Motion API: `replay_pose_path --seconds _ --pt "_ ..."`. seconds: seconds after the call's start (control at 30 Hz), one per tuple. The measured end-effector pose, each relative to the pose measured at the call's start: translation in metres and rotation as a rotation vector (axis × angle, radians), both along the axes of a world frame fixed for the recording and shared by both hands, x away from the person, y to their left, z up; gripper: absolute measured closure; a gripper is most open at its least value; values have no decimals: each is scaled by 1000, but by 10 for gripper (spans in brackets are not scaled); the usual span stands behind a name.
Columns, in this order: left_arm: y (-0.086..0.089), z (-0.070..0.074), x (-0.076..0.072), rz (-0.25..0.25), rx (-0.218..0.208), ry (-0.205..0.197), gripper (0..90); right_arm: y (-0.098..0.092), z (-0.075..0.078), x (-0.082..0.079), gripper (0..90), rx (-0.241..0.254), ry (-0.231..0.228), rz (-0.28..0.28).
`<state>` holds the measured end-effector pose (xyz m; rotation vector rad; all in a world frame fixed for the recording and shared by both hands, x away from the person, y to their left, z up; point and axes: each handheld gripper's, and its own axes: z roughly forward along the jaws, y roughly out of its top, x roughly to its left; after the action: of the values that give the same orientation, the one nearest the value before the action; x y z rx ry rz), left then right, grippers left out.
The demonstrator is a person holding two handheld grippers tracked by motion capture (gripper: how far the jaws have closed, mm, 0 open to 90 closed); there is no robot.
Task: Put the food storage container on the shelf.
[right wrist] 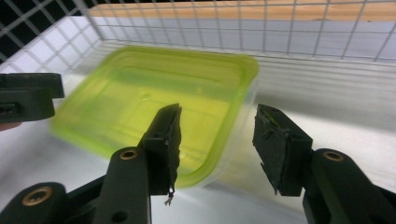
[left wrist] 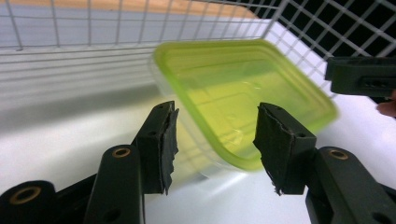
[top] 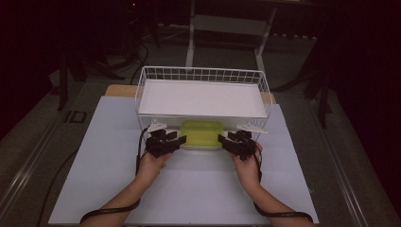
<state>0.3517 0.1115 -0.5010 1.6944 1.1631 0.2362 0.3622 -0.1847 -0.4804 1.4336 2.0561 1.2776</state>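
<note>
1. On the worktop in the high view, a green-lidded box lies flat just in front of a white wire basket, its far edge at the basket's near wall. The left tongs point inward at the box's left end, and the right tongs point inward at its right end. Both forearms come up from the bottom edge and angle slightly toward each other, each hand wrapped round its tongs from behind and held low over the worktop. A cable trails back from each wrist.

2. In the left gripper view, the left tongs stand partly open with the near corner of the box in the gap; the pads are off its rim and grip nothing. The basket's wire wall runs behind the box. A jaw of the right tongs juts in at the far right.

3. In the right gripper view, the right tongs are likewise about half open, astride the near corner of the box without pressing on it. The basket rises just beyond, and a jaw of the left tongs shows at the left edge.
</note>
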Motion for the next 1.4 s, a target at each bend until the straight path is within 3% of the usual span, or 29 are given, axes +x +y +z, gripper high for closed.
replay_pose_path --seconds 0.37,0.57,0.6,0.7,0.77,0.83,1.0,1.13,1.4 --pt "8 19 -35 -61 0 -33 475 14 12 -34 587 9 2 119" --pt "11 19 -47 -89 -14 -11 390 23 7 -43 686 -11 27 160" --pt "14 16 -52 -132 -39 -17 390 24 6 -45 718 -16 31 167" --pt "17 13 -59 -146 -51 -22 281 30 0 -49 819 -44 56 209" --pt "19 11 -63 -157 -68 -21 252 34 -3 -50 883 -54 69 226" --pt "20 9 -68 -165 -62 -46 239 37 -6 -49 897 -64 81 239" --pt "17 5 -78 -164 -2 -103 9 47 -13 -48 899 -80 86 252" --pt "16 4 -80 -150 19 -137 8 52 -20 -43 899 -89 88 246" --pt "16 0 -79 -129 43 -154 8 61 -32 -23 899 -112 87 205"
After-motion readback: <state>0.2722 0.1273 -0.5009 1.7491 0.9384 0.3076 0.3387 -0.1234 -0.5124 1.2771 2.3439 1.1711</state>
